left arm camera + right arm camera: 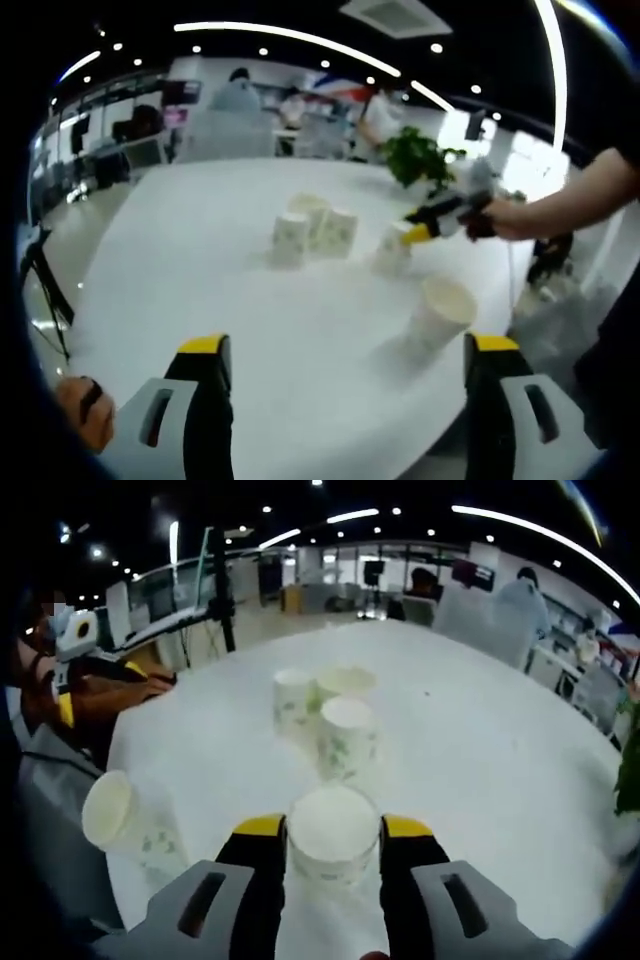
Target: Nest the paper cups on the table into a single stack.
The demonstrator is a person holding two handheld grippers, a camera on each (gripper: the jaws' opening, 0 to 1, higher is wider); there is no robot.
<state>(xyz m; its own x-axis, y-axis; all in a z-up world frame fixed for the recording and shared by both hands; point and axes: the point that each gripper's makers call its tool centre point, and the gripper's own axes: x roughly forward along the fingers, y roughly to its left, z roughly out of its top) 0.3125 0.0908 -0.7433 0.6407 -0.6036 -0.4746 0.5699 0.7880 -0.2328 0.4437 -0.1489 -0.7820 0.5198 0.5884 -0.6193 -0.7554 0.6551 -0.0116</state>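
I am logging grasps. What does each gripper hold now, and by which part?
The right gripper has a paper cup between its jaws, gripped on its side wall near the rim. The left gripper holds nothing; its jaws stand open.

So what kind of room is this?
Probably a big open office: long ceiling light strips, desks with chairs and people at the back, and a big white table holding paper cups.

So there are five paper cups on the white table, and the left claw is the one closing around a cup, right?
Not quite: the right claw is around the cup, as the right gripper view shows. The left claw is open and empty. Five cups on the white table is correct.
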